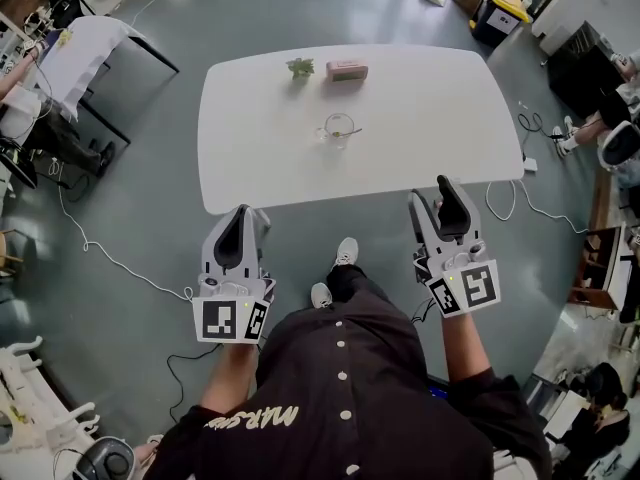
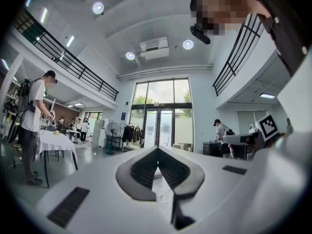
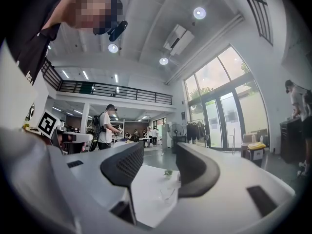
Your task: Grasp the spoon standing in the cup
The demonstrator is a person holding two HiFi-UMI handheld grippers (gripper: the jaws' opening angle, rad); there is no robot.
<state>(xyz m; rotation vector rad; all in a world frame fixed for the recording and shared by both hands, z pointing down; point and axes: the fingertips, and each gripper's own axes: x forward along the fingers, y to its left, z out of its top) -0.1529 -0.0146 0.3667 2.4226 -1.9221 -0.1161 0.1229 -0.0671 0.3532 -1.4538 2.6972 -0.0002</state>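
A clear glass cup [image 1: 338, 131] with a thin spoon [image 1: 345, 128] leaning in it stands near the middle of the white table [image 1: 430, 118]. Both grippers hover short of the table's near edge, well apart from the cup. My left gripper [image 1: 243, 214] has its jaws together with nothing between them; in the left gripper view its tips meet at the left gripper [image 2: 157, 152]. My right gripper [image 1: 434, 194] is open and empty. In the right gripper view the cup [image 3: 167, 195] shows faintly on the table [image 3: 141, 189] through the gap of the right gripper [image 3: 160, 152].
A small green plant [image 1: 300, 66] and a pink box [image 1: 346, 70] sit at the table's far edge. A white cable [image 1: 110, 258] trails across the floor at left. A draped table [image 1: 85, 48] stands far left, a yellow-lidded bin [image 1: 497, 13] far right.
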